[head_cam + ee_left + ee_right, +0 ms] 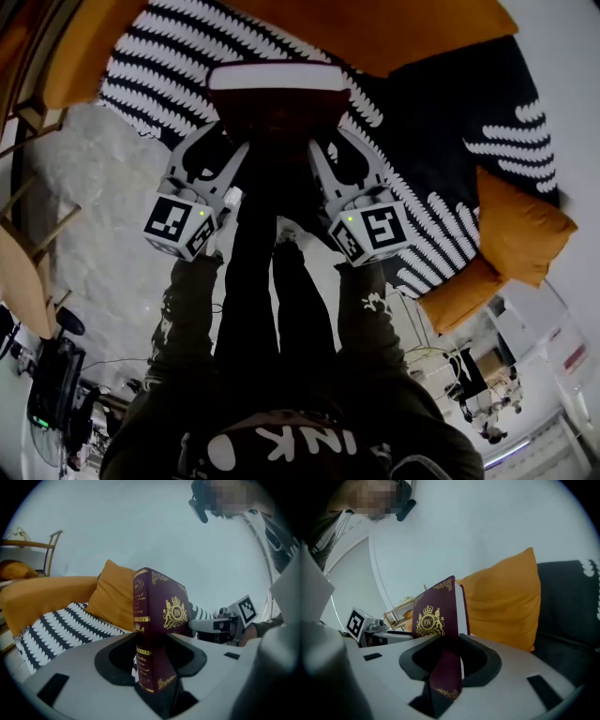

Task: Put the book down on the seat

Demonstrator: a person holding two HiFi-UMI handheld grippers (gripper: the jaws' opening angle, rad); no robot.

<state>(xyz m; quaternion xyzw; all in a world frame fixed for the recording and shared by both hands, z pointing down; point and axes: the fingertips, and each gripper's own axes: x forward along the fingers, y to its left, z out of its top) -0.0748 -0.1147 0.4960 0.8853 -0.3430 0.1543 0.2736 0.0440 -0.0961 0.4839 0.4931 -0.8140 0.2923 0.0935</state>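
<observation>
Inspection finds the book, a burgundy hardback with a gilt crest, carried between both tools and not yet set down. The left gripper has its jaws clamped on the near end at the spine side; in the left gripper view the gold-lettered spine rises straight out of the jaw throat. The right gripper is clamped on the same end at the page side, and the right gripper view shows the white page block beside the cover. Gripping at two points on one end appears deliberate: it shares the weight and stops the volume from swinging or falling open. The book projects away from the person toward the seat, with its far page edge showing white in the head view. It sits over the front part of the seat, above the black-and-white patterned throw. No view shows whether its far end touches the fabric, and the inspector judges that it is probably held clear. An orange cushion lies to the right and is well apart from the book. The pale floor shows below the left gripper. The throw directly ahead looks unobstructed, so lowering should need only a forward tilt. Both clamps should let go together, since an uneven release risks the book twisting off the seat edge.
</observation>
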